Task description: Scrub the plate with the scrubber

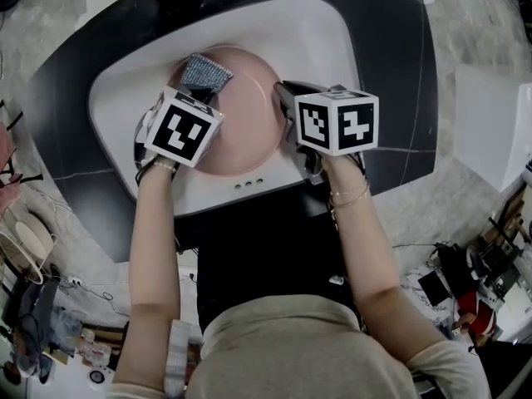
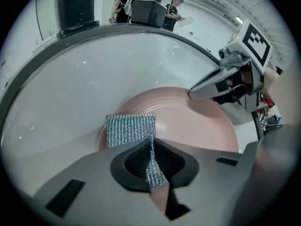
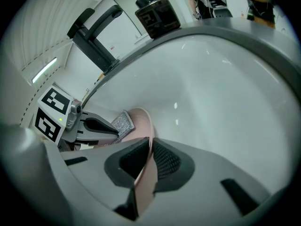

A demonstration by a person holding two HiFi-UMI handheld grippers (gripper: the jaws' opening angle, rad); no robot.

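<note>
You held the pink plate [image 1: 245, 127] inside the white sink [image 1: 332, 44], with your right tool [image 3: 146, 161] clamped narrow on its rim at three o'clock. Your left tool [image 2: 151, 154] pinched one corner of the silvery scrubber [image 2: 130, 130]. Its free flap lay at the plate's eleven o'clock, probably touching, though the view left that unsure. The plate looked stiff, smooth and breakable, likely slippery, so the rim hold suited it. The mesh scrubber seemed light and floppy, best pinched deep.
</note>
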